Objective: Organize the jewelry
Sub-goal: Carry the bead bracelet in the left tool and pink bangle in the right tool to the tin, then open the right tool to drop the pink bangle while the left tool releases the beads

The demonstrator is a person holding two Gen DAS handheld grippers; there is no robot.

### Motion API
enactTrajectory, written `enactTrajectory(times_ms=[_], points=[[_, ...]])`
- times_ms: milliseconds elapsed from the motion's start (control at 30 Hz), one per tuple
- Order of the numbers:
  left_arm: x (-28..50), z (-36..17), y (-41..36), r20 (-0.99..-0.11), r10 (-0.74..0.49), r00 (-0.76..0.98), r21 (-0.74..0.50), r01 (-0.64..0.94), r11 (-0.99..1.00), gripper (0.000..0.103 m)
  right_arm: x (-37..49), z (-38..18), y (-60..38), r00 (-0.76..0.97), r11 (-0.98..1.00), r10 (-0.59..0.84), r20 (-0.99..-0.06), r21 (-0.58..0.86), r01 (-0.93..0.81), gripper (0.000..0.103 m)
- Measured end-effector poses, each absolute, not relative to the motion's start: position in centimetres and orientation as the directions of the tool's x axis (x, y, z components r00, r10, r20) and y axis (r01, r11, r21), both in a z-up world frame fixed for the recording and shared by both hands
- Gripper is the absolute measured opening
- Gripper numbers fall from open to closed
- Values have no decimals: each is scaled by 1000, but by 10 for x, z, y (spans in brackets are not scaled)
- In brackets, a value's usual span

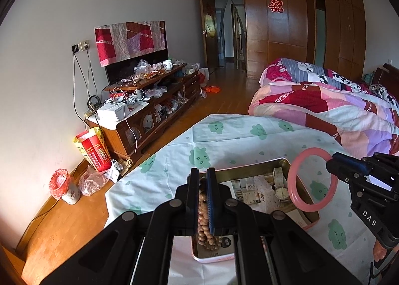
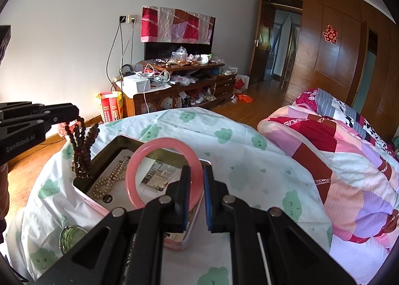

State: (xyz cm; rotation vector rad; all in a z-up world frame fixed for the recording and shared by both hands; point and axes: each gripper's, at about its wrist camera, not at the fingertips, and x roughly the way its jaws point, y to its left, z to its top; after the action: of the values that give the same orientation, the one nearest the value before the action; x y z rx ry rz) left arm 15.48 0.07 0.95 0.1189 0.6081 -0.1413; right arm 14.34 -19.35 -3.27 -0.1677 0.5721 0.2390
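The bangle [image 2: 164, 173] is plain pink; the held beads [image 2: 82, 150] are dark reddish-brown, the necklace [image 2: 109, 180] in the tin pale cream. The tin [image 2: 94, 201] has a pink rim. The worktop [image 2: 249, 160] cloth is white with green clouds. The far quilt [image 2: 349, 160] is patched red, pink, lilac

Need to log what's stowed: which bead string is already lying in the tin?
The pale pearl string, lying on the tin's floor. The dark wooden beads hang from the left hand-held gripper instead.
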Motion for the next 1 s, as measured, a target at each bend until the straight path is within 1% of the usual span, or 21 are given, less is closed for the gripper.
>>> enactTrajectory(times_ms=[433, 767, 833, 867, 900, 933, 967, 1000], points=[[177, -13, -9, -621, -74, 780, 97, 171, 981, 5, 169, -47, -182, 794, 958, 167, -585, -95, -272, 12], [188, -36, -14, -660, -55, 749, 131, 187, 974, 6, 186, -74, -173, 753, 954, 144, -642, -113, -279, 13], [189, -40, -17, -667, -39, 744, 150, 185, 971, 8, 189, -79, -174, 740, 953, 155, -655, -97, -285, 13], [189, -40, -17, -664, -22, 747, 164, 174, 971, 11, 188, -80, -174, 741, 954, 154, -653, -96, -283, 13], [189, -41, -16, -662, -6, 749, 175, 162, 971, 29, 188, -81, -174, 743, 956, 149, -653, -98, -278, 15], [188, -42, -15, -658, 8, 753, 182, 149, 972, 58, 188, -81, -174, 741, 957, 147, -656, -95, -274, 18], [185, -41, -13, -640, 36, 768, 199, 121, 972, 72, 187, -81, -176, 737, 958, 150, -659, -87, -273, 29], [182, -39, -12, -618, 55, 784, 214, 100, 972, 85, 185, -80, -177, 738, 959, 149, -658, -84, -269, 47]])
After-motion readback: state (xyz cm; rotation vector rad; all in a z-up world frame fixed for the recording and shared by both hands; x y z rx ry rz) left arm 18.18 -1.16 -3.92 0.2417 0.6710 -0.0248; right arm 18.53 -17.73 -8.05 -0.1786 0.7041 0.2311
